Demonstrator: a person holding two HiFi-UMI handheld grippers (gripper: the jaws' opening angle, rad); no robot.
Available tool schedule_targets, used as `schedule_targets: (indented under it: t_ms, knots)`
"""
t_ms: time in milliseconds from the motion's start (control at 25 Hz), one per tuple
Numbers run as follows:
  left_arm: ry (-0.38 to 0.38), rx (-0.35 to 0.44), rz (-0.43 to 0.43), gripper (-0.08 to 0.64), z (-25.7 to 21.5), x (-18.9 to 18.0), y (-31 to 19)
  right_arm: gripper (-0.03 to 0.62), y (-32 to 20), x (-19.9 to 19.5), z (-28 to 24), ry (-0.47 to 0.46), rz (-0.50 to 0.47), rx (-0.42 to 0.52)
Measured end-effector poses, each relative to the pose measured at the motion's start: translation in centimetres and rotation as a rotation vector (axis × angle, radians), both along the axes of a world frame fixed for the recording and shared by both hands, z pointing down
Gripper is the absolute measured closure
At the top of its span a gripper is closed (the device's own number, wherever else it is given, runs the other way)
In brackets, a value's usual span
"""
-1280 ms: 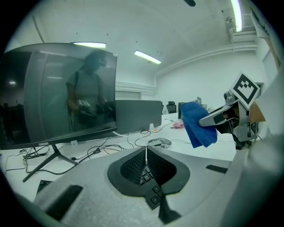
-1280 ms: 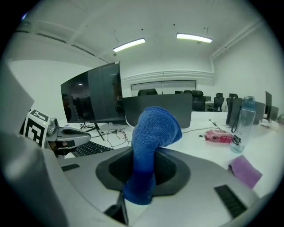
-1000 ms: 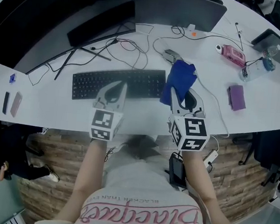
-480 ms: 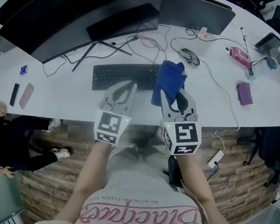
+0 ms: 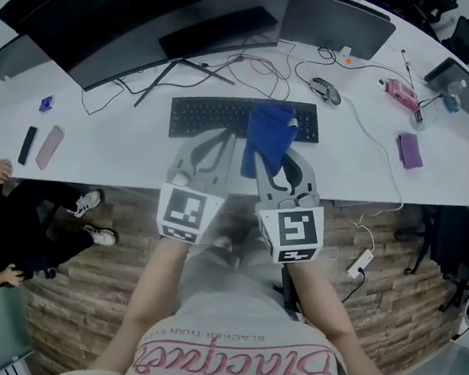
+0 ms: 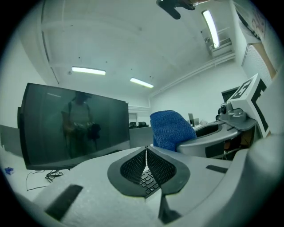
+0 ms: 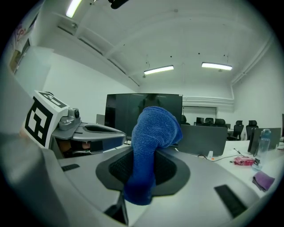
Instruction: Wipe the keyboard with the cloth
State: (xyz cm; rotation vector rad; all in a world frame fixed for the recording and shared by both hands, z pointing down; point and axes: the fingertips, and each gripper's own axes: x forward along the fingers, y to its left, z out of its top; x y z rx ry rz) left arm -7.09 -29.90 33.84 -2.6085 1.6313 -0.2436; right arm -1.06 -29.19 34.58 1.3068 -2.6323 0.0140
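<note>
Shifting the cloth (image 5: 267, 136) from the keyboard's (image 5: 204, 116) right end to over its keys, your right hand-held gripper (image 5: 274, 163) pinches it, left hand-held gripper (image 5: 221, 140) closed and empty, so wiping can begin.

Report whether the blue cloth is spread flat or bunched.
Bunched: the blue cloth stands as a folded wad pinched in the right gripper, not laid flat.

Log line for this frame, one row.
state: blue cloth over keyboard, contact unclear | right tool: shut on blue cloth | left tool: shut, empty, beside cloth
</note>
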Motion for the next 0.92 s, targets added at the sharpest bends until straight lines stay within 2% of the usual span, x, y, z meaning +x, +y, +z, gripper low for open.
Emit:
schedule_targets:
  t_ms: [440, 920]
  knots:
    - [0.017, 0.037, 0.002, 0.554, -1.4, -0.2, 3.1, 0.502, 3.5, -1.6, -1.4, 0.011, -0.024, 0.038]
    - [0.021, 0.08, -0.036, 0.554, -3.2, 2.3, 3.7, 0.502, 3.7, 1.0, -3.0, 0.012, -0.043, 0.061]
